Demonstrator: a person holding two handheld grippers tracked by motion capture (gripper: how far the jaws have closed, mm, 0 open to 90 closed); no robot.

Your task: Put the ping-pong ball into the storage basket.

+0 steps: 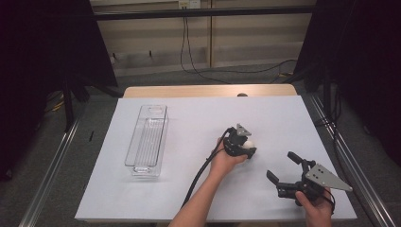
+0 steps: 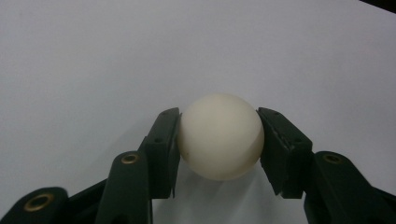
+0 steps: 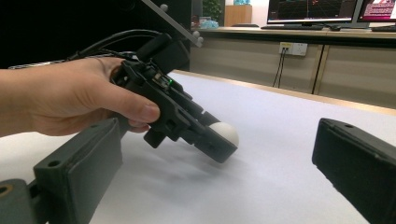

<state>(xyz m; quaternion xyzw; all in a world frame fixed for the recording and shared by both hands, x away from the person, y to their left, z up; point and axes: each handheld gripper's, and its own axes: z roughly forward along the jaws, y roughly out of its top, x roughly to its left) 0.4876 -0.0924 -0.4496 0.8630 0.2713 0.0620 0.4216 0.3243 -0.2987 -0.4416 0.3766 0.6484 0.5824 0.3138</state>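
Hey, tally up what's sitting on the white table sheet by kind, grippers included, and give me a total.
White ball: 1, clamped in the left gripper
Clear plastic bin: 1
Black grippers: 2, counting the right gripper, jaws apart
Total: 4

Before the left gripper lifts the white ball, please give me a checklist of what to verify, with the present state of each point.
1. Both pads of the left gripper touch the white ball, one on each side: ok.
2. Ball sits centred between the pads, not at their tips: ok.
3. Ball is off the white table cover: cannot tell; it looks at or very near the surface.
4. Clear plastic bin stands upright and holds nothing: ok.
5. Way from ball to bin has nothing lying on it: ok.
6. Right gripper is open, apart from the ball and off that way: ok.
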